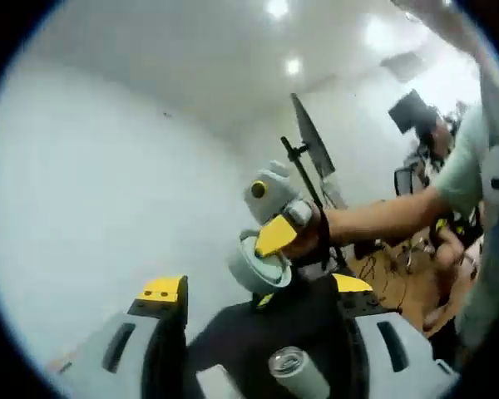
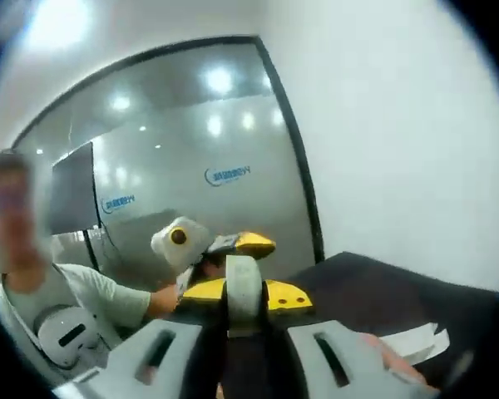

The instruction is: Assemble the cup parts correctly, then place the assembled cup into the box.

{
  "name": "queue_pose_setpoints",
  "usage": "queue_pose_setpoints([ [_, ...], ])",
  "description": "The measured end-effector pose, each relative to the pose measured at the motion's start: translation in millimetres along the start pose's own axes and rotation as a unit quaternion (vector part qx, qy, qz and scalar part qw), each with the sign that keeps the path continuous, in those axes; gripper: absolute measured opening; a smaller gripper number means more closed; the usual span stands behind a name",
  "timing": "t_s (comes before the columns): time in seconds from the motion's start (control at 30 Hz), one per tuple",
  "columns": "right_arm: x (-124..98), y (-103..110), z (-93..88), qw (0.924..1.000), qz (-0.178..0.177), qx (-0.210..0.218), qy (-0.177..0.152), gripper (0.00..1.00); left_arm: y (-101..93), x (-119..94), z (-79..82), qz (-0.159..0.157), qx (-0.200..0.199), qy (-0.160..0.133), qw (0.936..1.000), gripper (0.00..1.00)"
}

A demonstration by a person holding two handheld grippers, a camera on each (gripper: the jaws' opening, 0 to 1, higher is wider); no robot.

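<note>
In the left gripper view my left gripper [image 1: 256,288] has its yellow-tipped jaws wide apart around a black cup body [image 1: 274,332]. A small silver-topped cylinder [image 1: 296,371] shows near the camera in front of the body. At the body's far end my right gripper [image 1: 276,237] comes in from the right, carrying a pale grey-green round lid [image 1: 254,264]. In the right gripper view my right gripper [image 2: 244,293] is shut on that lid [image 2: 243,295], seen edge-on. Just behind it is the left gripper [image 2: 183,239]. Whether the lid touches the body I cannot tell.
A person in a pale shirt [image 2: 58,291] stands close on the left of the right gripper view. A black table [image 2: 374,291] with a white sheet of paper [image 2: 416,339] lies to the right. A light stand [image 1: 309,158] and chairs sit far back by the white wall.
</note>
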State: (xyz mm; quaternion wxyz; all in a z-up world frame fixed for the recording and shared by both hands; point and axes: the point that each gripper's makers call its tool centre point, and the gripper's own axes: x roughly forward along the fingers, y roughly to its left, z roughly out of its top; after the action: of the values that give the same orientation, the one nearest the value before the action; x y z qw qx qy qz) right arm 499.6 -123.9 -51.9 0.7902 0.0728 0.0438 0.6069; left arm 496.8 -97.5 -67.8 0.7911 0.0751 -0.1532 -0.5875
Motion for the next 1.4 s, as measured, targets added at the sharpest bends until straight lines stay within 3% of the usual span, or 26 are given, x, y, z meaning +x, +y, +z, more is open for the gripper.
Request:
queue_pose_setpoints([
  [0.03, -2, -2, 2.4, 0.9995, -0.012, -0.027, -0.006, 0.13, 2.5, -1, 0.9, -0.005, -0.043, -0.005, 0.9991, 0.65],
  [0.1, -7, 1, 19.1, 0.9953, -0.021, -0.070, -0.063, 0.13, 8.2, -3, 7.4, -0.015, -0.107, -0.032, 0.9936, 0.65],
  [0.2, -17, 7, 35.2, 0.9871, -0.031, -0.114, -0.108, 0.13, 11.2, -3, 12.5, -0.036, -0.205, -0.048, 0.9768, 0.64],
  [0.23, -19, 6, 36.4, 0.9853, -0.039, -0.127, -0.107, 0.13, 9.6, -2, 12.7, -0.044, -0.232, -0.047, 0.9706, 0.64],
  [0.27, -20, 6, 37.3, 0.9834, -0.047, -0.140, -0.106, 0.13, 6.1, 0, 15.4, -0.064, -0.290, -0.048, 0.9535, 0.64],
  [0.3, -21, 6, 36.2, 0.9805, -0.056, -0.161, -0.098, 0.13, 6.5, 3, 14.7, -0.071, -0.329, -0.043, 0.9405, 0.65],
  [0.37, -22, 8, 34.3, 0.9723, -0.079, -0.205, -0.080, 0.13, 2.4, 6, 20.3, -0.099, -0.378, -0.054, 0.9189, 0.66],
  [0.43, -23, 15, 33.4, 0.9646, -0.089, -0.238, -0.072, 0.13, -0.7, 10, 21.0, -0.115, -0.438, -0.050, 0.8902, 0.65],
  [0.5, -24, 22, 33.0, 0.9557, -0.093, -0.271, -0.066, 0.13, 1.0, 14, 23.1, -0.125, -0.509, -0.052, 0.8501, 0.61],
  [0.53, -25, 23, 32.5, 0.9480, -0.105, -0.295, -0.057, 0.13, -0.5, 13, 27.7, -0.145, -0.527, -0.064, 0.8348, 0.60],
  [0.57, -26, 24, 31.8, 0.9445, -0.107, -0.307, -0.050, 0.13, -1.8, 15, 26.7, -0.156, -0.567, -0.057, 0.8065, 0.60],
  [0.6, -28, 24, 30.3, 0.9409, -0.108, -0.318, -0.040, 0.13, -5.2, 15, 31.1, -0.177, -0.574, -0.068, 0.7966, 0.61],
  [0.63, -27, 25, 28.2, 0.9365, -0.112, -0.331, -0.030, 0.13, -9.8, 16, 29.6, -0.188, -0.586, -0.059, 0.7858, 0.61],
  [0.67, -25, 28, 27.8, 0.9349, -0.111, -0.336, -0.026, 0.13, -16.4, 17, 25.9, -0.190, -0.589, -0.049, 0.7840, 0.61],
  [0.7, -23, 31, 26.0, 0.9346, -0.104, -0.339, -0.020, 0.13, -19.9, 20, 23.6, -0.191, -0.585, -0.049, 0.7865, 0.61],
  [0.77, -20, 36, 25.0, 0.9337, -0.094, -0.345, -0.013, 0.13, -27.3, 23, 17.9, -0.192, -0.595, -0.037, 0.7793, 0.60],
  [0.87, -11, 44, 19.2, 0.9325, -0.075, -0.353, 0.005, 0.13, -36.7, 26, 14.4, -0.208, -0.633, -0.030, 0.7452, 0.58],
  [0.9, -10, 43, 17.9, 0.9326, -0.071, -0.354, 0.011, 0.13, -38.1, 27, 13.1, -0.209, -0.634, -0.033, 0.7437, 0.58],
  [0.93, -9, 43, 16.4, 0.9309, -0.070, -0.358, 0.015, 0.13, -37.1, 28, 11.4, -0.210, -0.641, -0.029, 0.7377, 0.58],
  [0.97, -7, 43, 13.8, 0.9300, -0.067, -0.361, 0.020, 0.13, -37.4, 29, 11.0, -0.212, -0.641, -0.031, 0.7367, 0.57],
  [1.0, -5, 43, 12.3, 0.9304, -0.066, -0.360, 0.023, 0.13, -36.7, 30, 11.0, -0.216, -0.646, -0.028, 0.7314, 0.56],
  [1.1, 0, 42, 7.4, 0.9321, -0.058, -0.356, 0.031, 0.13, -46.9, 30, 13.4, -0.232, -0.643, -0.018, 0.7299, 0.55],
  [1.17, 2, 42, 6.2, 0.9327, -0.055, -0.355, 0.033, 0.13, -55.0, 30, 15.9, -0.241, -0.634, -0.011, 0.7349, 0.55],
  [1.4, 8, 47, 0.4, 0.9356, -0.034, -0.349, 0.042, 0.13, -53.7, 30, 20.1, -0.251, -0.639, -0.009, 0.7266, 0.52],
])
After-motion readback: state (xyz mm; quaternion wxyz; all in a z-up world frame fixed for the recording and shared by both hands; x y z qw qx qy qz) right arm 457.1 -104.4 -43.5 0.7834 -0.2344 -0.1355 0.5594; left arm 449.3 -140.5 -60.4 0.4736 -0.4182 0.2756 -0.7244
